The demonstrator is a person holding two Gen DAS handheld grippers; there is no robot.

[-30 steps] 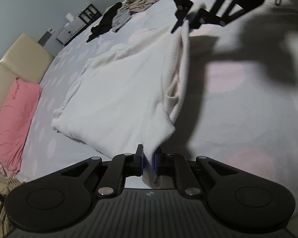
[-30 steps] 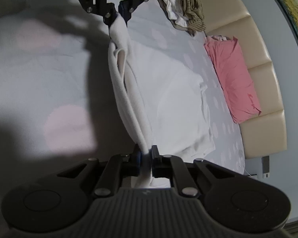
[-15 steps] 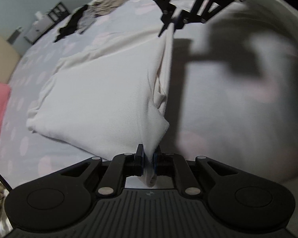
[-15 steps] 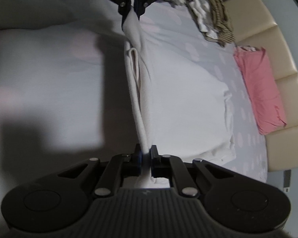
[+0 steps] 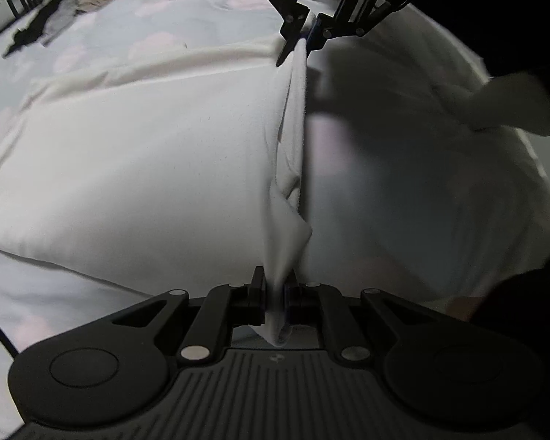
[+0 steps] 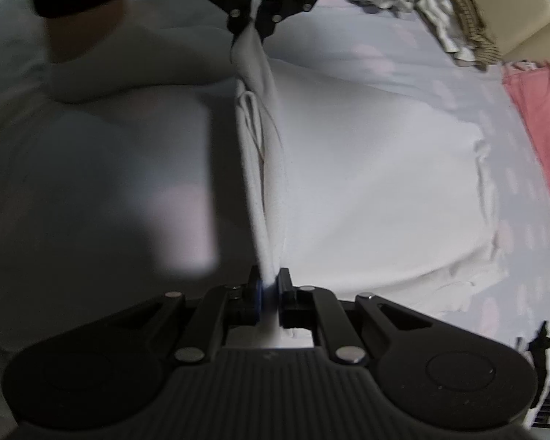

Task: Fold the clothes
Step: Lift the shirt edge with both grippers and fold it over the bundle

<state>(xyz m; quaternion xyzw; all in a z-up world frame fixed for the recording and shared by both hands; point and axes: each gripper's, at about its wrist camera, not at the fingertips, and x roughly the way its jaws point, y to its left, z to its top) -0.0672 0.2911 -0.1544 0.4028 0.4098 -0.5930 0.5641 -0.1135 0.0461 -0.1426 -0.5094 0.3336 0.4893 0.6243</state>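
Since a second ago: both views have tipped downward; the cream headboard and most of the pink pillow have left the left wrist view, and the lifted edge now stretches straighter between the two claws. The fold has been carried further across, and a sleeve of the garment now shows at the right of the left view.

No containers in view.

Left claw (image 5: 275, 302): jaws together, clamped on a corner of the white fleece garment (image 5: 135, 168), fabric bunched between the pads. Right claw (image 6: 269, 302): jaws together, clamped on the other end of the same edge. Each claw is seen at the top of the other's view (left claw (image 6: 251, 25), right claw (image 5: 306, 35)), cloth pinched in each.

The garment lies spread on the pale bed sheet with faint pink spots (image 5: 157, 11), its held edge raised in a taut ridge, the rest flat on the bed. Pink pillow (image 6: 535, 128) at the far side, apart from the garment. A heap of mixed clothes (image 6: 454, 18) near the headboard.
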